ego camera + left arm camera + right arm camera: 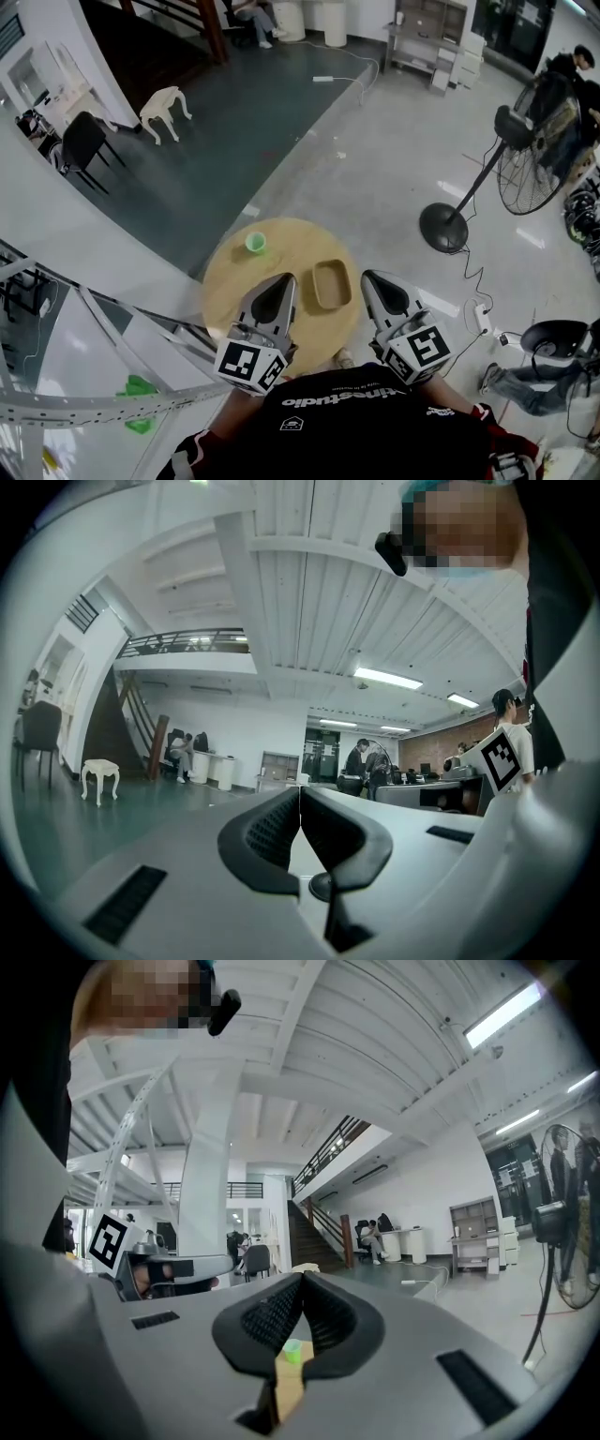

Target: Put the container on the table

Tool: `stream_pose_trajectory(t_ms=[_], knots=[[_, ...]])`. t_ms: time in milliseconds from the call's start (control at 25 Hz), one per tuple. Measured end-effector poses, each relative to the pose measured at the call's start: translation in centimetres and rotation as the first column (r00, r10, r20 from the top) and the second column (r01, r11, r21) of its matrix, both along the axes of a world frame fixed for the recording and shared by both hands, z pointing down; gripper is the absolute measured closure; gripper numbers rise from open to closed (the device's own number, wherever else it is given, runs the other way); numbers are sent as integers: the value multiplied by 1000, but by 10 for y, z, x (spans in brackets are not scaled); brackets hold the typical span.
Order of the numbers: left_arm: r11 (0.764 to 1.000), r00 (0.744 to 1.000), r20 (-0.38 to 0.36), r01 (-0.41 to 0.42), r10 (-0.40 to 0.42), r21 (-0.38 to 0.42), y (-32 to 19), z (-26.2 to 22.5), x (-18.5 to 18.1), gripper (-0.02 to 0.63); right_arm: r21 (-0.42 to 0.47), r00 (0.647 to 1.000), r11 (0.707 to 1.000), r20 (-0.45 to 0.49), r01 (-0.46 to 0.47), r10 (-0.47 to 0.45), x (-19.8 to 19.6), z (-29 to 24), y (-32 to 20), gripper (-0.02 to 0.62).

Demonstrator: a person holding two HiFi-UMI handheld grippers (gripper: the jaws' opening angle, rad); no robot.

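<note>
A tan rectangular container [331, 284] lies on the round wooden table [234, 281], on its right half. A small green cup [255, 242] stands at the table's far edge. My left gripper [287, 278] hovers over the table just left of the container, its jaws shut and empty. My right gripper [367, 277] hangs just right of the container, beyond the table's rim, also shut on nothing. In the left gripper view the gripper [299, 795] points level into the room. Below the shut jaws in the right gripper view [302, 1281], the green cup [293, 1352] shows.
A pedestal fan [525, 159] with a round base [443, 228] stands to the right, its cable running to a power strip [483, 319]. A white stool [165, 108] and black chair [84, 141] stand far left. A glass railing [94, 356] runs at left. People sit at right.
</note>
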State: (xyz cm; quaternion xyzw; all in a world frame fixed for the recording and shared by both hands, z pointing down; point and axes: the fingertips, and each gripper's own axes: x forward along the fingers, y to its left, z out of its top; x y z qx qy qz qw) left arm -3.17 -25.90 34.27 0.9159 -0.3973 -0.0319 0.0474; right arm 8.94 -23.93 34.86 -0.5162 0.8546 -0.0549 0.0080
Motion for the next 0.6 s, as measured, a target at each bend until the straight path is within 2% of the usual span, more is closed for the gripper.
stream_pose_trajectory(t_ms=[600], knots=[[1000, 1000, 28, 10, -10, 24, 9, -3, 0, 581, -11, 999, 999, 22, 33, -33, -10, 1, 1, 581]])
